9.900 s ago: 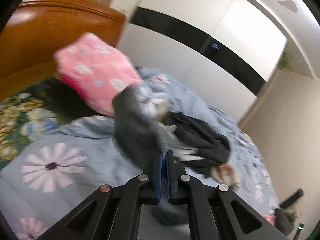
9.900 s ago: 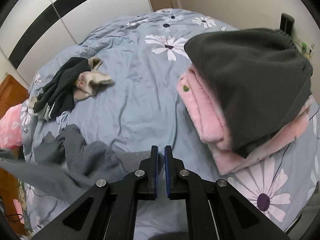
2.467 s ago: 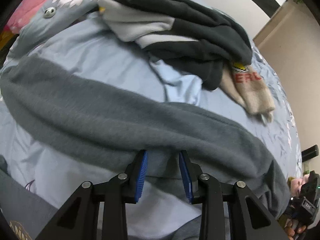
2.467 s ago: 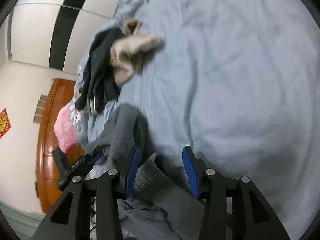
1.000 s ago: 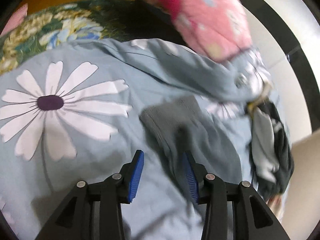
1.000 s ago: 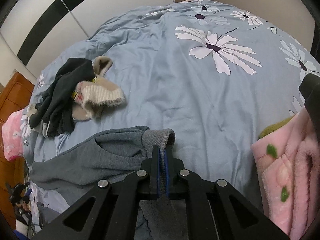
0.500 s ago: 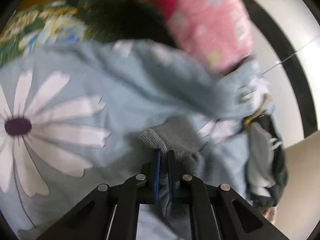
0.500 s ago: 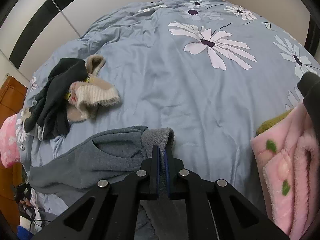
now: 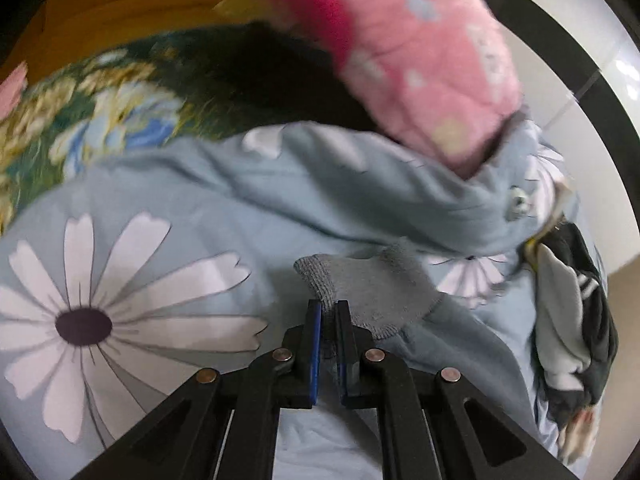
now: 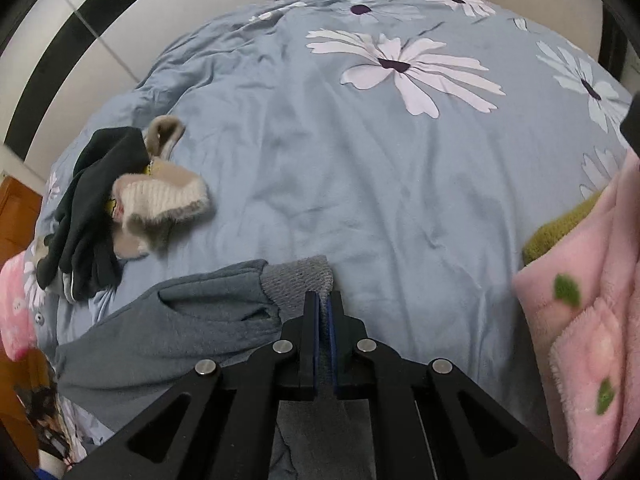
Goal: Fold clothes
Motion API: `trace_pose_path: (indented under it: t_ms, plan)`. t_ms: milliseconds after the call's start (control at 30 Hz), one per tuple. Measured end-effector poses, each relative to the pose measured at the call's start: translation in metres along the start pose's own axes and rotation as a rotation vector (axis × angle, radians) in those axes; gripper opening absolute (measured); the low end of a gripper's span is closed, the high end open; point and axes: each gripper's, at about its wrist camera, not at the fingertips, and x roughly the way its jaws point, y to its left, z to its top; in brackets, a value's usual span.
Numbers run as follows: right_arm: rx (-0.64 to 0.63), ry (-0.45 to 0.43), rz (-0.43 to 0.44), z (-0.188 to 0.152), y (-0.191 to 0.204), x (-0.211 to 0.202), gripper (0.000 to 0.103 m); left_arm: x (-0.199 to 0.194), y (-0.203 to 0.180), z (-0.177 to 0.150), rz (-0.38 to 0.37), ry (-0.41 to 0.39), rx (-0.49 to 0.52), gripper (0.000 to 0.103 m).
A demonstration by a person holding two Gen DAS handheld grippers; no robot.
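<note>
Left tongs (image 9: 328,312): blue pads drawn together on the ribbed edge of a grey cuff (image 9: 360,284), which lies on the bed's daisy-print duvet (image 9: 120,272). Right tongs (image 10: 323,304): likewise clamped, on the ribbed cuff (image 10: 298,280) at the other end of the grey garment (image 10: 172,332), whose body trails off toward the lower left of that view. Both bites take only the outermost ribbing. Risks, as judged: a shallow bite may let a cuff slide out once the garment is lifted and its weight pulls; the two ends may be raised unevenly, leaving the body twisted or bunched; the pads may have caught a pinch of duvet beneath, though the views do not show whether they have. Room, right side: a broad stretch of open duvet ahead, suitable for laying the garment flat; pink fleece stack (image 10: 588,340) close at the right edge, liable to be knocked by a wide swing; dark and beige clothes pile (image 10: 120,200) to the left, near the garment's body, which could snag it. Room, left side: tighter; bunched duvet fold (image 9: 360,184), pink plush item (image 9: 420,52) and wooden headboard (image 9: 120,12) beyond, dark clothes (image 9: 580,320) at the right.
</note>
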Motion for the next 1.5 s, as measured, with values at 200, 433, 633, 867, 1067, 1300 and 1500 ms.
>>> trace_pose_path:
  t_ms: [200,433,633,867,1067,1300,1500]
  plan:
    - [-0.042,0.020,-0.043,0.000,0.009,0.008,0.005,0.001,-0.004,-0.002,-0.001,0.061,0.011,0.009]
    - [-0.072,-0.003,-0.008,-0.002,0.013,-0.016,0.017,-0.058,0.000,-0.012,-0.083,0.067,0.038,0.044]
    - [-0.124,-0.046,0.058,-0.029,0.025,-0.072,0.043,-0.127,0.028,-0.051,-0.138,0.033,0.063,0.060]
    - [-0.208,0.023,0.098,-0.104,0.039,-0.100,0.048,-0.171,0.063,-0.128,-0.124,0.034,0.091,0.065]
    - [-0.269,0.059,0.108,-0.170,0.049,-0.108,0.048,-0.190,0.075,-0.177,-0.008,0.024,0.152,0.065]
    - [-0.289,0.060,0.076,-0.203,0.051,-0.116,0.048,-0.206,0.083,-0.203,0.023,0.012,0.195,0.065]
    - [-0.261,0.064,0.047,-0.209,0.041,-0.119,0.048,-0.205,0.090,-0.210,0.019,0.040,0.191,0.065]
